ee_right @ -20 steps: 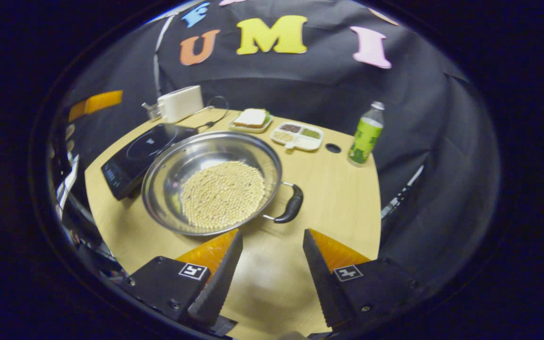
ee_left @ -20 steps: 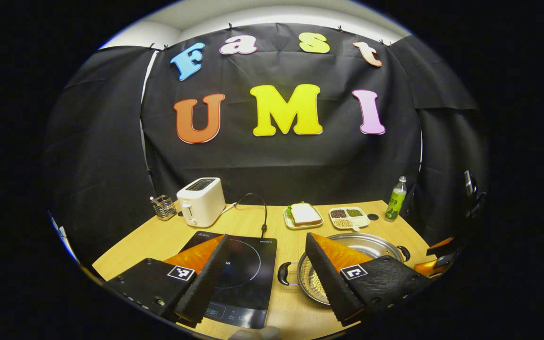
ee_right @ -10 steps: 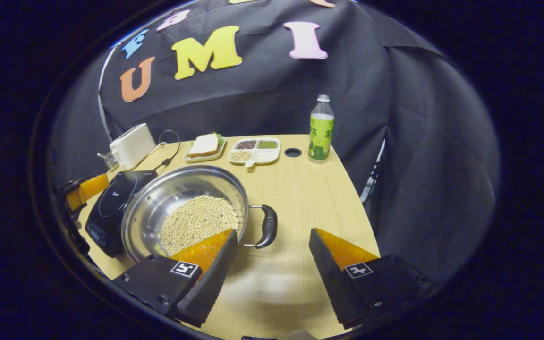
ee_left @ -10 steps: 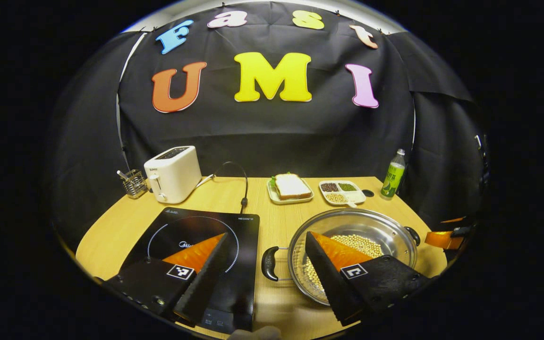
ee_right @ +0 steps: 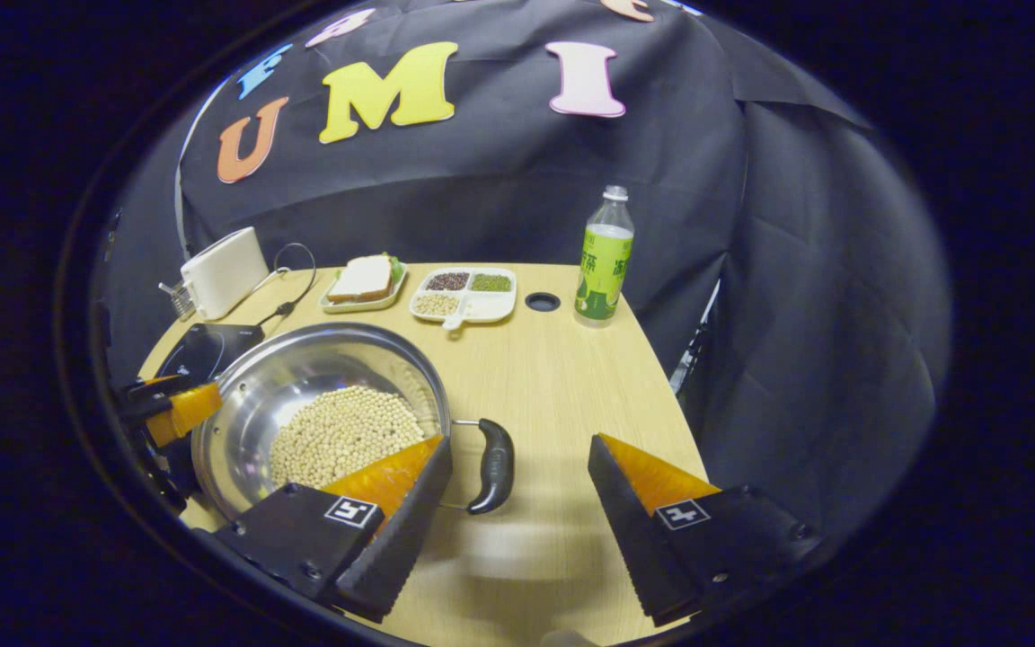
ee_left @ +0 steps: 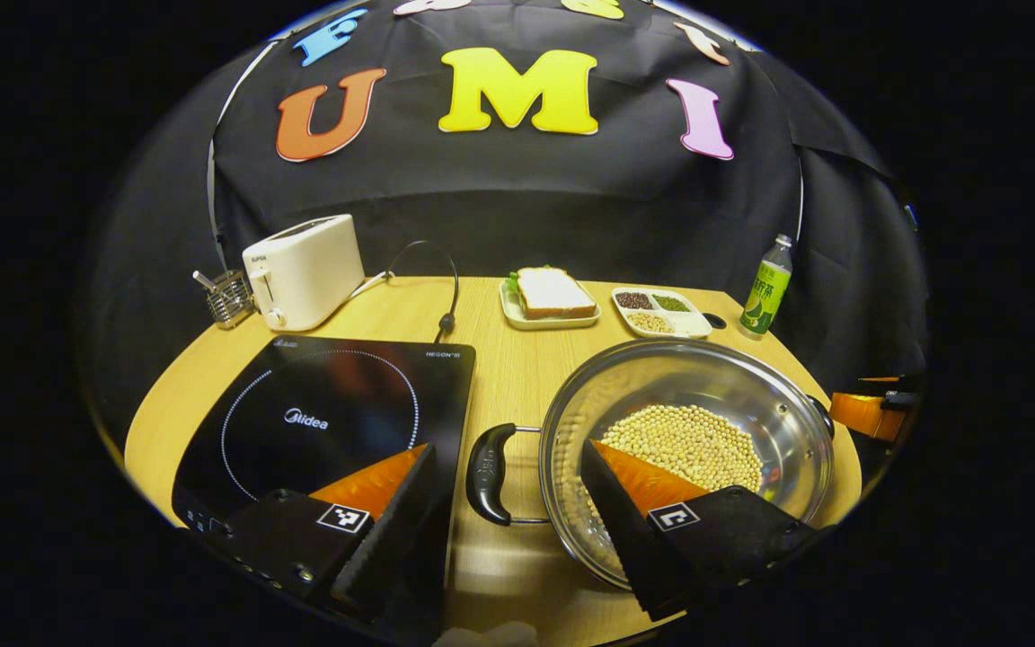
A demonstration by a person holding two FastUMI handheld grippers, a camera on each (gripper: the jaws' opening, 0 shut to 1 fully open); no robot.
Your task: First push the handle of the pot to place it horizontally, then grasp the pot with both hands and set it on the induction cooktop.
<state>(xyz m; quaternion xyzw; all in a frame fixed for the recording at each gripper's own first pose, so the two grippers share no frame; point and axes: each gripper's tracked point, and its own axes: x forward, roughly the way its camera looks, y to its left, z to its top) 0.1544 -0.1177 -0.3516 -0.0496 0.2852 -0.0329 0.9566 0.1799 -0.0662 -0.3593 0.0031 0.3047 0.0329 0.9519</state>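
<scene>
A steel pot [ee_left: 778,409] holding pale beans [ee_left: 684,445] stands on the wooden table, right of the black induction cooktop [ee_left: 329,404]. Its two black handles point left and right. In the left gripper view the left handle [ee_left: 489,472] lies between the spread fingers of my open left gripper [ee_left: 507,449], untouched. In the right gripper view the pot [ee_right: 302,377] sits at the left, and its right handle [ee_right: 492,465] lies just inside my open right gripper [ee_right: 519,442], close to its left finger. The right gripper [ee_left: 868,412] also shows past the pot's far rim, the left gripper [ee_right: 172,409] beyond the pot.
At the back of the table stand a white toaster [ee_left: 302,270], a wire utensil holder [ee_left: 228,298], a sandwich on a plate [ee_left: 552,295], a divided dish of beans [ee_left: 659,310] and a green bottle [ee_left: 767,292]. The table edge [ee_right: 661,395] runs close on the right.
Both grippers have come lower and closer to the pot. Each pot handle now lies between a pair of open fingers. The cooktop and pot look larger.
</scene>
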